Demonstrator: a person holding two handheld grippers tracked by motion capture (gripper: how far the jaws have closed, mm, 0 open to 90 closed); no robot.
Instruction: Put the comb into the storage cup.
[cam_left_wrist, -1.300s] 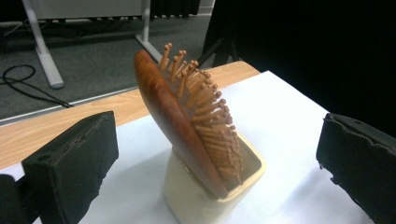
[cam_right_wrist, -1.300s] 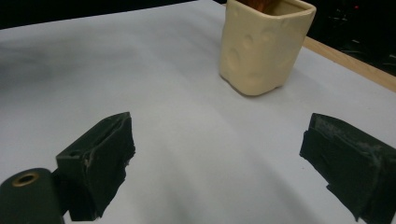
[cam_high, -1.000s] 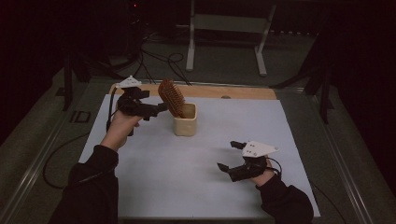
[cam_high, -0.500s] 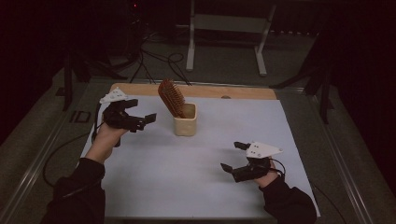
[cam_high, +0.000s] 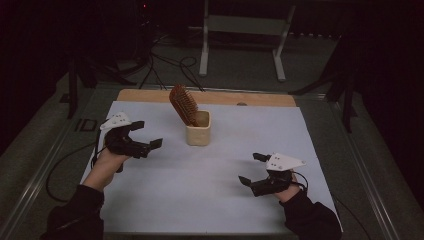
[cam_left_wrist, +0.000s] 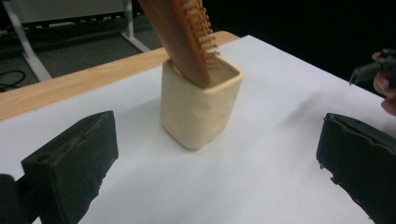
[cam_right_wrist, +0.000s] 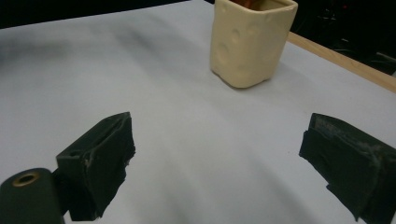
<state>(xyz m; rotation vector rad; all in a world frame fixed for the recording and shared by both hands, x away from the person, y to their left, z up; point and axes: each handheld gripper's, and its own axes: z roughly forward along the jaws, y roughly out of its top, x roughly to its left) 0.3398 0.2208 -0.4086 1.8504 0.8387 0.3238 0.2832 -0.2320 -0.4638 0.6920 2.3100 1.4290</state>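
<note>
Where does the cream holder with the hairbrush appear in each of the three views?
High view: holder sits at centre, hairbrush leaning left.
Left gripper view: holder at upper centre, between the jaws.
Right gripper view: holder at top, right of centre.
Shared landmark: white sheet.

Your brush (cam_left_wrist: 180, 37) loses its top at the left gripper view's upper edge; its lower end sits hidden inside the cup (cam_left_wrist: 198, 109).
</note>
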